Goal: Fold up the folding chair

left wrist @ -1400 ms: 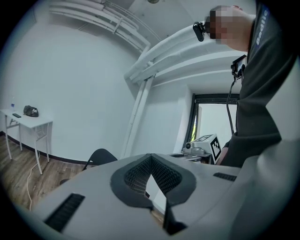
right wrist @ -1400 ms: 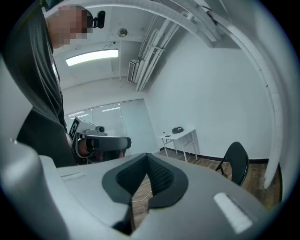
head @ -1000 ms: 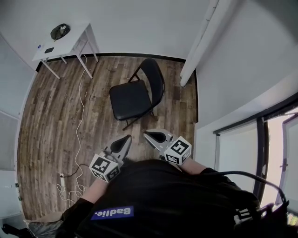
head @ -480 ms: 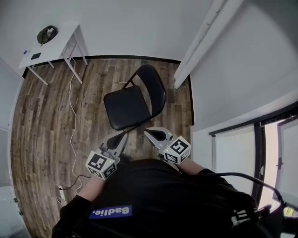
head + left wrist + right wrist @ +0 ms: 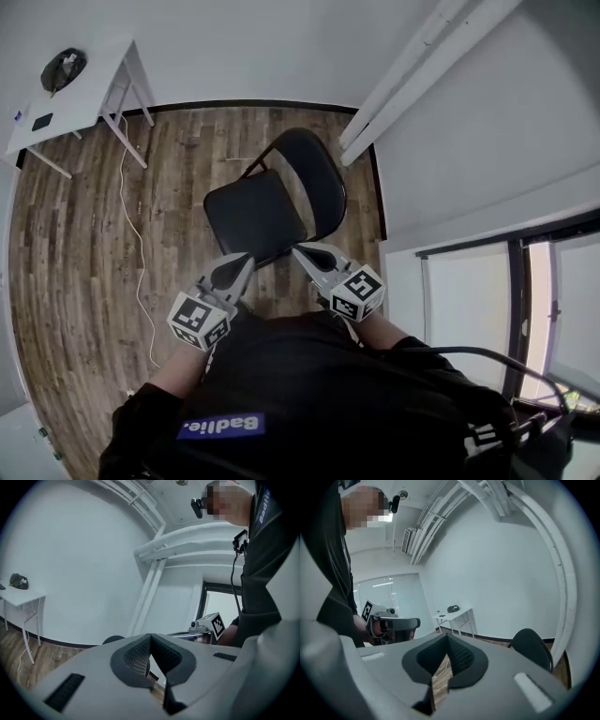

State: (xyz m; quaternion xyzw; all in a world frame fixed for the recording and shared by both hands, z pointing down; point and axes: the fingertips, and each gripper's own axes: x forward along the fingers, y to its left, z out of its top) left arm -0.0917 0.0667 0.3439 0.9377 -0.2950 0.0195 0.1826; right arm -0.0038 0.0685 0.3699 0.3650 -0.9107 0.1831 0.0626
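Vs 1 s ago: folding chair [image 5: 258, 214] sits nearer the person in head view, its seat's near edge now right at both gripper tips; before, bare floor [image 5: 84, 234] showed between. White table [image 5: 70, 94] slides toward the top-left corner, and the cable [image 5: 131, 244] shifts left with it. Chair itself looks the same: unfolded, upright on the wood floor, backrest toward the wall corner.

Left gripper [image 5: 244, 261]: jaws together, nothing between them, tip over the seat's front-left edge; contact cannot be told. Right gripper [image 5: 300, 251]: jaws together, empty, tip by the seat's front-right edge.

Left gripper view: pads meet [image 5: 149, 637], only floor visible below them. Right gripper view: pads closed [image 5: 446, 637], chair backrest to the right, apart from the jaws.
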